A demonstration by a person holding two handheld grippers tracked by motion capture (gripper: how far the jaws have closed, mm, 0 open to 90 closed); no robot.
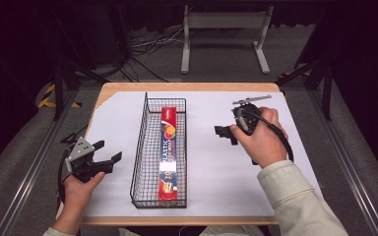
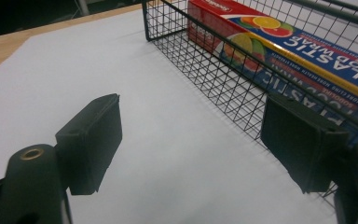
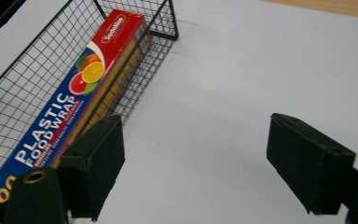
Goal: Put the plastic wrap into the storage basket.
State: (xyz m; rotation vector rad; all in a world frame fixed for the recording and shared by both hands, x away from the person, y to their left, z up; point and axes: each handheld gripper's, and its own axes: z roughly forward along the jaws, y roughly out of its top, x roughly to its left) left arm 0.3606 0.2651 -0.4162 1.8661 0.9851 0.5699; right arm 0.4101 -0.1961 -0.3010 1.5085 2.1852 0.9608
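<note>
The left gripper point(image 1: 109, 151) rests with its jaws apart and empty, just left of the long black wire basket point(image 1: 139, 147) on the white sheet point(image 1: 216, 172). To its right, the red and blue plastic food wrap box point(image 1: 168, 152) already lies lengthwise inside that basket, so the placing looks done. Further right, the right gripper point(image 1: 222, 132) hangs apart from the basket, jaws wide and empty, leaving little beyond pulling away.

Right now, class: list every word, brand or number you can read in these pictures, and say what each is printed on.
"PLASTIC FOOD WRAP": on the long red and blue box lying in the wire basket.
"Sodolite" or similar, blurred: white badge at the box's red end.
"10", cut off: at the box's blue end.
Small red strip under the title: too small to read.
</note>
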